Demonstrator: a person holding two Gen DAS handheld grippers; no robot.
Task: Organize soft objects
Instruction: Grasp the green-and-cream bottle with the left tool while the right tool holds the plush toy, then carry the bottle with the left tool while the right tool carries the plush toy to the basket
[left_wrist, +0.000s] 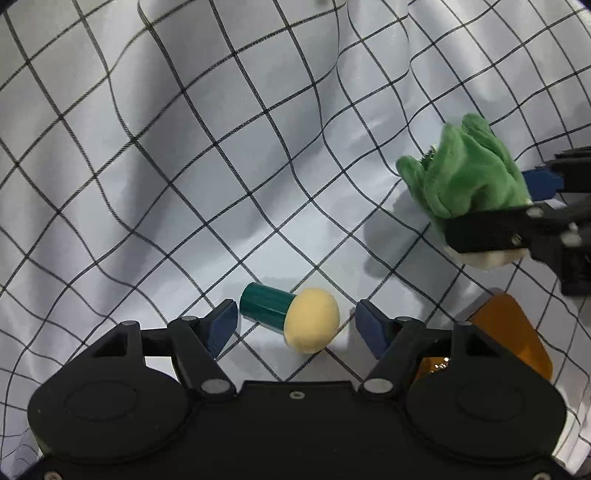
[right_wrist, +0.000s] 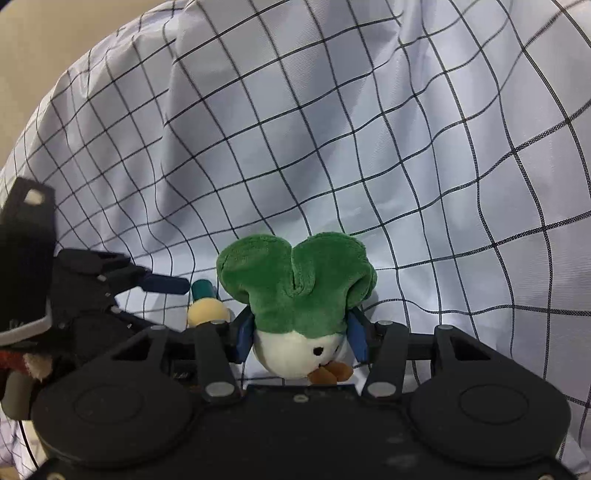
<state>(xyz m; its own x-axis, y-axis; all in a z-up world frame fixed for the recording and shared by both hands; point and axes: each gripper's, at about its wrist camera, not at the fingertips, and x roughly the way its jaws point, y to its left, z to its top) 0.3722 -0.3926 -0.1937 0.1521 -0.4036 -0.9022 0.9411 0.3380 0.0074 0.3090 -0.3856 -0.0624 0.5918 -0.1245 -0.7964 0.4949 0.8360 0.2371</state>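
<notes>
Crosswise between the left tool (left_wrist: 295, 325) pads, mushroom toy (left_wrist: 291, 318) (cap rightward).

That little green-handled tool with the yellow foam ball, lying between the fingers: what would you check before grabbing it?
1. Green-handled yellow foam ball tool lies between the left gripper fingers: ok.
2. Fingers not yet touching it: ok.
3. Tool lies flat on the checked white cloth: ok.
4. Right gripper holds the green and white plush vegetable toy firmly: ok.
5. Orange object beside the right finger stays clear: cannot tell.
</notes>
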